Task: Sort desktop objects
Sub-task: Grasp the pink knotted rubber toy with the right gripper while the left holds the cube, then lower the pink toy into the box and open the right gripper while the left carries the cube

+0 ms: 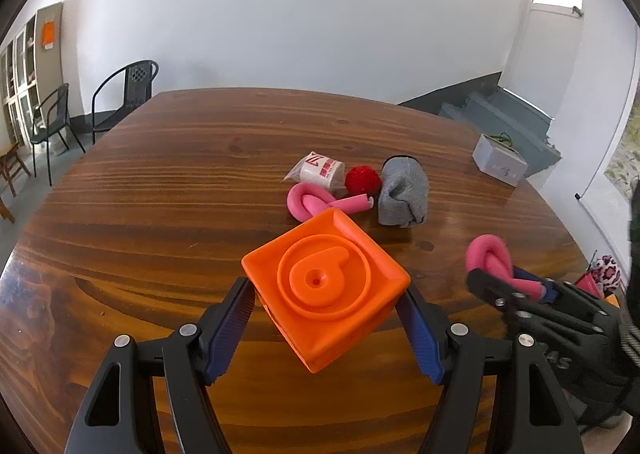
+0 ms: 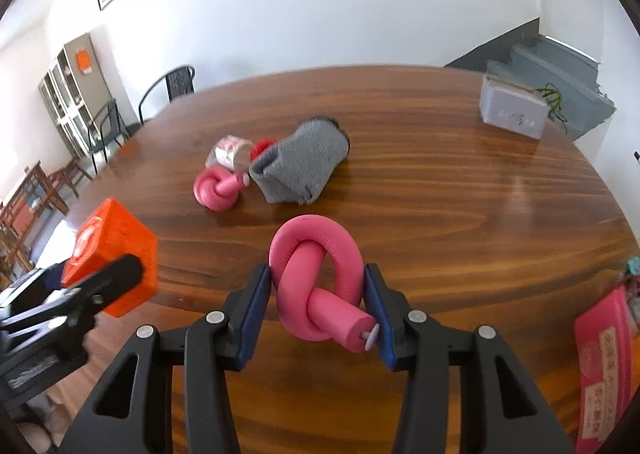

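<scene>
Beyond the grey cloth (image 2: 302, 166), which lies folded near the middle of the surface (image 2: 440, 194), three small things sit bunched on its far-left side: a white packet (image 1: 320, 171), a red ball (image 1: 362, 180) and a knotted pink tube (image 1: 316, 205). A white box (image 2: 513, 114) stands well apart from the cloth, toward the far right edge.

Both hands are already loaded. The left gripper (image 1: 326, 318) has its fingers (image 1: 236, 318) closed on an orange cube (image 1: 326, 290), held clear above the wood with its embossed face turned up at the camera. The right gripper (image 2: 318, 306) has its fingers (image 2: 256, 306) pinched on a second knot (image 2: 316, 286) of pink tube, the loop pointing away from the fingers toward the cloth and the stub end pointing back at the lens.

Neither held thing rests on the surface, so the coming move looks like a placement rather than a pick. The relation that matters is between the held knot and its twin by the cloth: the twin lies ahead and to the left of the right gripper, nearer to it than to the left one, which sits further left with the cube. A pink carton (image 2: 604, 366) sits at the right edge, near the right gripper; whether it is a sorting bin I cannot tell.
</scene>
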Demonstrator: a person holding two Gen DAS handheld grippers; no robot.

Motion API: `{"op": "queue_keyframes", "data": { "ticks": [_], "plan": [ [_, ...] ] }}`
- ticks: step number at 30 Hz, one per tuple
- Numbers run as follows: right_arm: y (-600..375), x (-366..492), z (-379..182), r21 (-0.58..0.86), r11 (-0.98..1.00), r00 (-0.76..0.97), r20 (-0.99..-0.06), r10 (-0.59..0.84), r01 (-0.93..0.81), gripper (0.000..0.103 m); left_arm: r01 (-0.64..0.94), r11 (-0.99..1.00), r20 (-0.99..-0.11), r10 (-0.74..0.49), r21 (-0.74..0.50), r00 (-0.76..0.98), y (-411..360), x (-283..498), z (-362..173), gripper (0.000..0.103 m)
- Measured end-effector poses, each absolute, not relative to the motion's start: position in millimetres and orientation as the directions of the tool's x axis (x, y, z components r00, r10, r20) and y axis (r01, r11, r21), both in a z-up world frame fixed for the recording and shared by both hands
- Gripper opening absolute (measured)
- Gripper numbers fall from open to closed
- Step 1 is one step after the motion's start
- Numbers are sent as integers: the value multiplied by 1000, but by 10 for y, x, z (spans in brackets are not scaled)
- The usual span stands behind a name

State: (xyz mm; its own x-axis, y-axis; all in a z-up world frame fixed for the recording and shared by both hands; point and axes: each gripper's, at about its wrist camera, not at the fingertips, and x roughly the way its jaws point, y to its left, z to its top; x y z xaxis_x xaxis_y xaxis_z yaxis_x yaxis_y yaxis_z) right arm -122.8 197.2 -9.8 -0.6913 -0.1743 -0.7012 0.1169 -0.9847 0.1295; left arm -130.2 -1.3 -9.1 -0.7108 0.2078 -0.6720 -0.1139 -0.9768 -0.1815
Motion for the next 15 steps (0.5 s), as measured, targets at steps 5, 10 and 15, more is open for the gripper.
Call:
{"op": "queue_keyframes", "data": {
  "ticks": [5,10,15],
  "plan": [
    [2098,-1058,39,151,-986,-731,-664,-157,75,51,-139,-974,-662,223,-177,-716,65,-1240,-49,74],
    [2340,-855,148,167,-986,-771,-627,-109,4,51,-168,-971,-653,240,-171,-719,156,-1173,-10,74],
    [2807,-542,256,221,-967,-810,-585,-29,-124,51,-192,-967,-649,256,-169,-717,228,-1132,10,74]
  ]
}}
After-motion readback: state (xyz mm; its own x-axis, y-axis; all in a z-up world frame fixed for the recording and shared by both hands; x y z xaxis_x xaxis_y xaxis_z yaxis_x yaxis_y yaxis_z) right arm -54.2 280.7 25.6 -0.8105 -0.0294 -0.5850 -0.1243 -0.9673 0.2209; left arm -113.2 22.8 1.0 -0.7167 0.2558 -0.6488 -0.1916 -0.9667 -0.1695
